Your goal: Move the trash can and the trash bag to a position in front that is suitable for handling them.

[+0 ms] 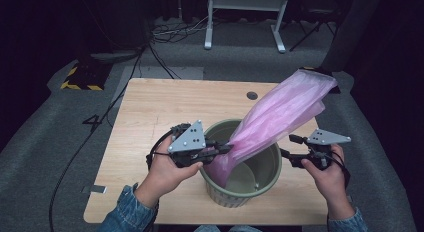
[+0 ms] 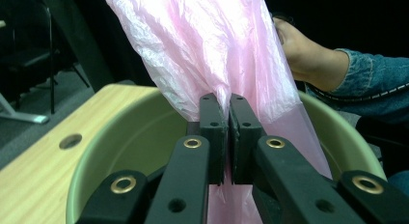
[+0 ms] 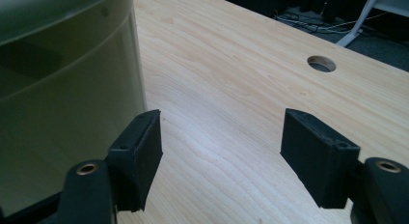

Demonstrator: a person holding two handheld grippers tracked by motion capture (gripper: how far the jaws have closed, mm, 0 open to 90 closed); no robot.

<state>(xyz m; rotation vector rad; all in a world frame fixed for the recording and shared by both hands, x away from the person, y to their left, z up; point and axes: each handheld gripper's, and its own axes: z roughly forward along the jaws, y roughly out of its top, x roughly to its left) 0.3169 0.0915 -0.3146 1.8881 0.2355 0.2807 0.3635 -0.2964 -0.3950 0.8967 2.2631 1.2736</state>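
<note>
Left gripper (image 2: 226, 132) clamps a pink plastic bag (image 1: 280, 117) over the green bin (image 1: 270, 179), ready to line it; right gripper (image 3: 222, 156) waits with jaws apart beside it.

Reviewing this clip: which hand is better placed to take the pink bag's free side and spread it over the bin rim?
Probably the right. The right tongs are open and empty beside the green bin, while the left tongs are shut on the pink bag at the rim and need to keep that hold.
</note>
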